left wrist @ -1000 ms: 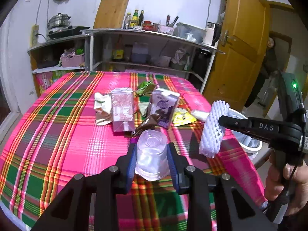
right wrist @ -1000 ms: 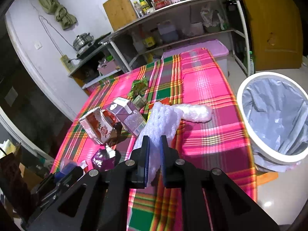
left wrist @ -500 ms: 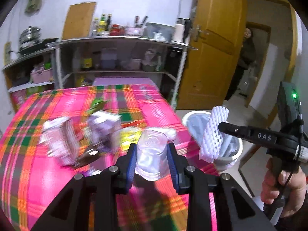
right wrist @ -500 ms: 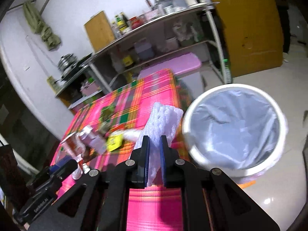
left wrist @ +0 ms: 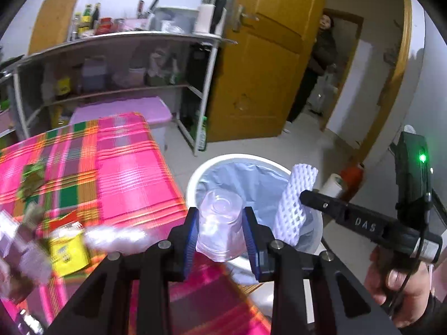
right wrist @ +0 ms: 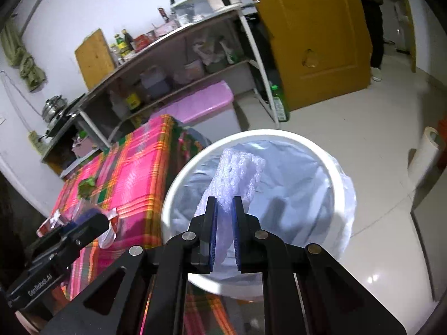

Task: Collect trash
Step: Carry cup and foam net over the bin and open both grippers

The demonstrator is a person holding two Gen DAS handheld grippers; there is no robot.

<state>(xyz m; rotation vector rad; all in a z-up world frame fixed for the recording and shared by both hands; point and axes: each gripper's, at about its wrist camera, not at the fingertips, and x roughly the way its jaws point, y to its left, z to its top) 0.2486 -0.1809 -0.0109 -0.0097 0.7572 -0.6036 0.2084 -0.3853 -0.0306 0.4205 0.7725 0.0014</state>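
Both grippers have swung from the table to the white lined bin (right wrist: 339,180) at frame centre; left gripper (left wrist: 220,230) clamps the clear plastic cup (left wrist: 219,227), right gripper (right wrist: 223,224) the foam fruit net (right wrist: 237,173): release only once each item is fully above the opening.

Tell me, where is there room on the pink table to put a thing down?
The far part of the checked tablecloth is bare, from the crumpled green wrapper across to the edge beside the white bin. The near left corner is crowded: a yellow packet, a white foam piece and blurred cartons.
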